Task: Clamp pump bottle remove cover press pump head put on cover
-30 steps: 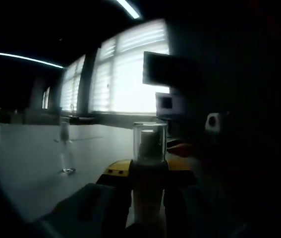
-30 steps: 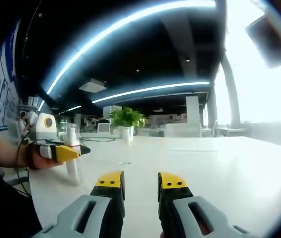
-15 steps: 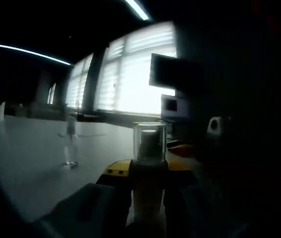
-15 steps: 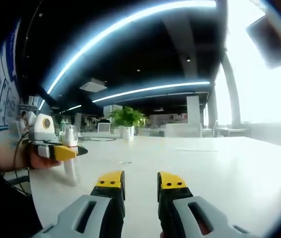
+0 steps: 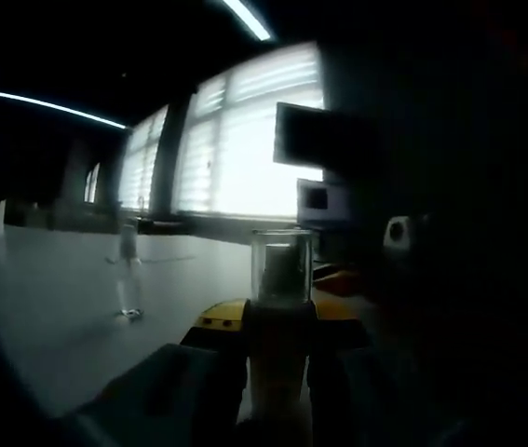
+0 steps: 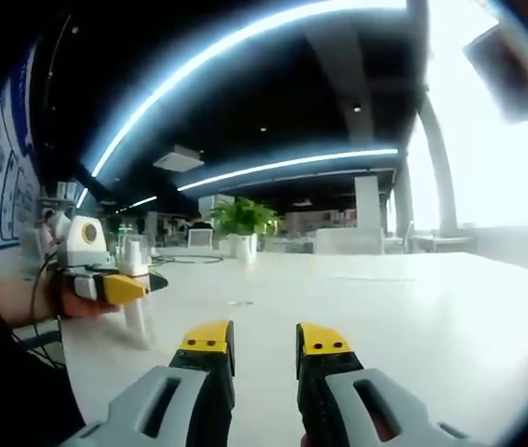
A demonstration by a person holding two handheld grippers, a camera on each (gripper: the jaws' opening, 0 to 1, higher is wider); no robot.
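Left gripper view: the pump bottle [image 5: 280, 358] stands upright straight ahead of the camera, clamped between the left gripper's [image 5: 280, 328] two yellow-tipped jaws, which press on its pale body from either side. Its clear cover [image 5: 282, 266] is still on, rising just above the jaw tips, with the dark pump head [image 5: 282, 265] visible inside it. The bottle's long axis runs straight up, so the cover should come off by a pull upward along that line.

In the right gripper view the same bottle shows far off to the left, its white body [image 6: 136, 321] reaching down to the bench [image 6: 412, 317] and its cover [image 6: 133, 258] above the left gripper [image 6: 119, 285], which a person's hand [image 6: 68, 303] holds. The right gripper [image 6: 265, 343] is empty, its jaws slightly apart, pointing forward over bare bench. So the cover lies to the left of the right gripper and above its jaw line, well apart from it. I judge the clamping done and the cover removal next: the right gripper, the only free one, would need to swing left, rise to the cover's height and close on it across its sides.

Farther out, a second small clear bottle [image 5: 128, 275] stands on the bench ahead and left of the left gripper, and a potted plant [image 6: 242, 223] sits far ahead of the right one.
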